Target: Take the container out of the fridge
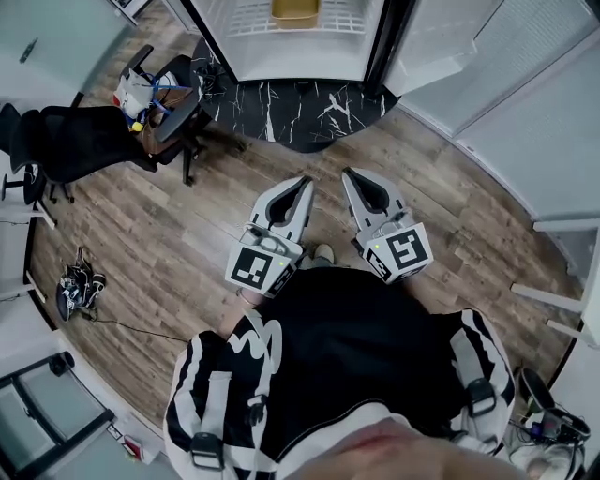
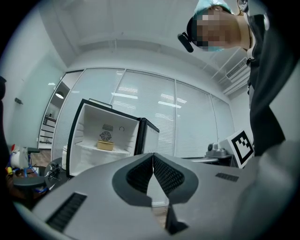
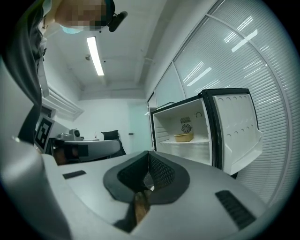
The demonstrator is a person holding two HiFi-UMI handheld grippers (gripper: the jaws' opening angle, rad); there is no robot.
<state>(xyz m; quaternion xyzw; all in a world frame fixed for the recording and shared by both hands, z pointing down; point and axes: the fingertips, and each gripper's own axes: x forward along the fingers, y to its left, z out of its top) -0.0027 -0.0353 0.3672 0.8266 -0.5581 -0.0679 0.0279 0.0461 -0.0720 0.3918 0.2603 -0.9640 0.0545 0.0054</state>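
The yellow container point(image 1: 295, 9) sits on a shelf point(image 1: 246, 21) inside the open fridge point(image 1: 281, 54), well apart from both tongs. The left tongs point(image 1: 305, 180) and right tongs point(image 1: 348, 172) hang side by side in front of the fridge. Both are closed tight and empty, with their tips toward the fridge.

The container point(image 1: 296, 9) sits on a shelf inside the open fridge point(image 1: 300, 52), whose door point(image 1: 427, 56) stands out to its right. A mat point(image 1: 281, 108) lies just before the fridge and an office chair point(image 1: 70, 141) stands to its left. The left gripper point(image 1: 307, 178) and right gripper point(image 1: 347, 172) hang side by side further in front.
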